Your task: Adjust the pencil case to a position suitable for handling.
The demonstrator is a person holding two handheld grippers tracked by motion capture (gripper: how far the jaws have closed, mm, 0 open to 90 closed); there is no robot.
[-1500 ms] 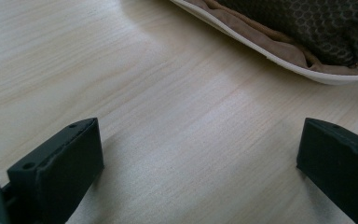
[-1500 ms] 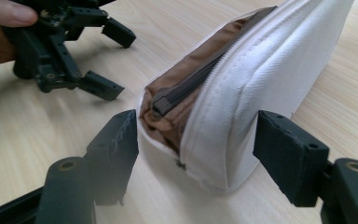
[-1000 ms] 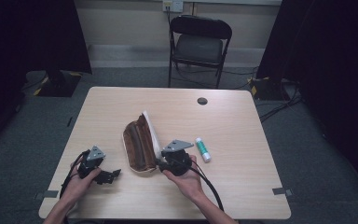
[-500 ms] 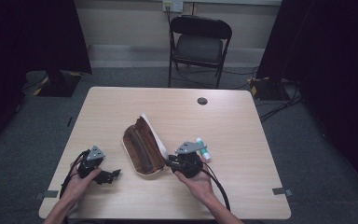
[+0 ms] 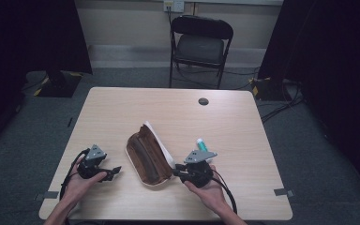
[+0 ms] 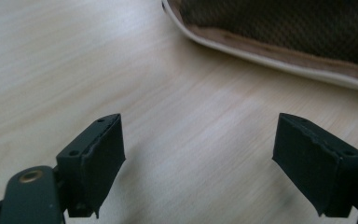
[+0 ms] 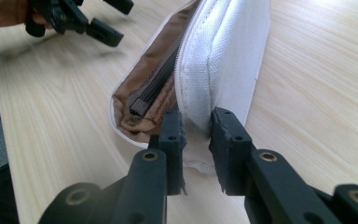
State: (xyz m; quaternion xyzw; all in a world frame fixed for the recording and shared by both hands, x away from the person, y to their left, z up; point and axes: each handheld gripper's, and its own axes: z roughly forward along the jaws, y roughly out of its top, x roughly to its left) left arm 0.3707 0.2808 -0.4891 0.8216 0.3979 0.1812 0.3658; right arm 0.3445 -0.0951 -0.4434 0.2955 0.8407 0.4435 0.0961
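Right gripper [image 7: 196, 133]: jaws drawn nearly together on the white edge of the pouch [image 7: 214, 60], with fabric pinched between the pads, as seen in the right gripper view. In the high view the right gripper [image 5: 180, 172] is held in the right hand [image 5: 208, 187] at the 5 o'clock part of the table [image 5: 122, 108], touching the near right end of the pouch [image 5: 147, 157].

Left gripper [image 6: 200, 154]: jaws spread wide, nothing between them; bare wood is seen in the gap. In the high view the left gripper [image 5: 115, 172] is held in the left hand [image 5: 77, 180] at 7 o'clock, its tips just beside the pouch but apart from it.

Pouch: brown with white trim and a white side panel, laid at the table's centre, slightly toward 6 o'clock, its long axis running from 11 to 5 o'clock. A dark zip [image 7: 156, 86] is seen along its top.

Tube [image 5: 200, 143]: white with green cap, lying just beyond the right gripper, at 4 o'clock.

Round dark cable port [image 5: 203, 101]: set in the tabletop at 1 o'clock.

Folding chair [image 5: 200, 44]: black, placed beyond the table's far edge at 12 o'clock.
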